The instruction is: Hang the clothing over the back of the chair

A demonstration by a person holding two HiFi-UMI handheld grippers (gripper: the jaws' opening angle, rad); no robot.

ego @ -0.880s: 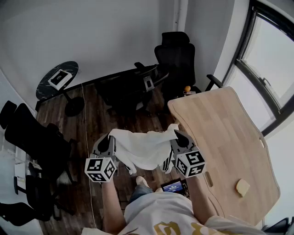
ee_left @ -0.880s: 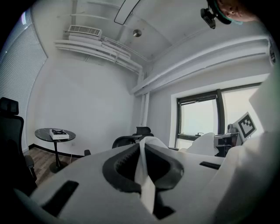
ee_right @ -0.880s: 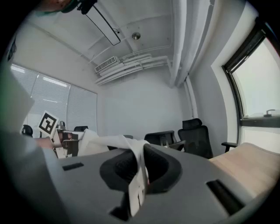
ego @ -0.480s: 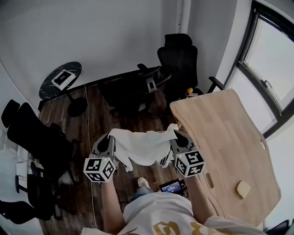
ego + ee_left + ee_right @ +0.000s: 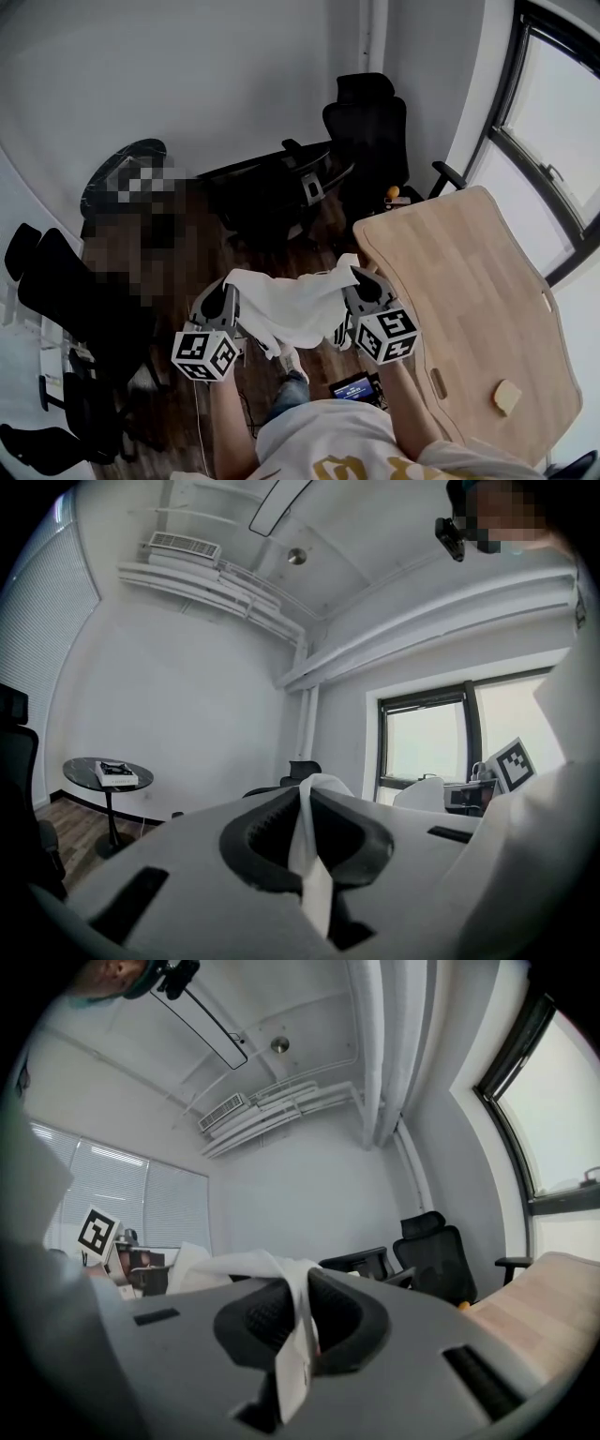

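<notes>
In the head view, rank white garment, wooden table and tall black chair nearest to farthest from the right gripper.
1. White garment, clamped in the right gripper.
2. Wooden table, just to its right.
3. Tall black chair, ahead by the wall.

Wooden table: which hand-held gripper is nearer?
Right. The right hand-held gripper is beside the table's edge; the left hand-held gripper is beyond the clothing, over the floor.

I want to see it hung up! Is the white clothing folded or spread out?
Spread out. The white clothing stretches between the left gripper and right gripper, each shut on an edge, sagging in the middle.
</notes>
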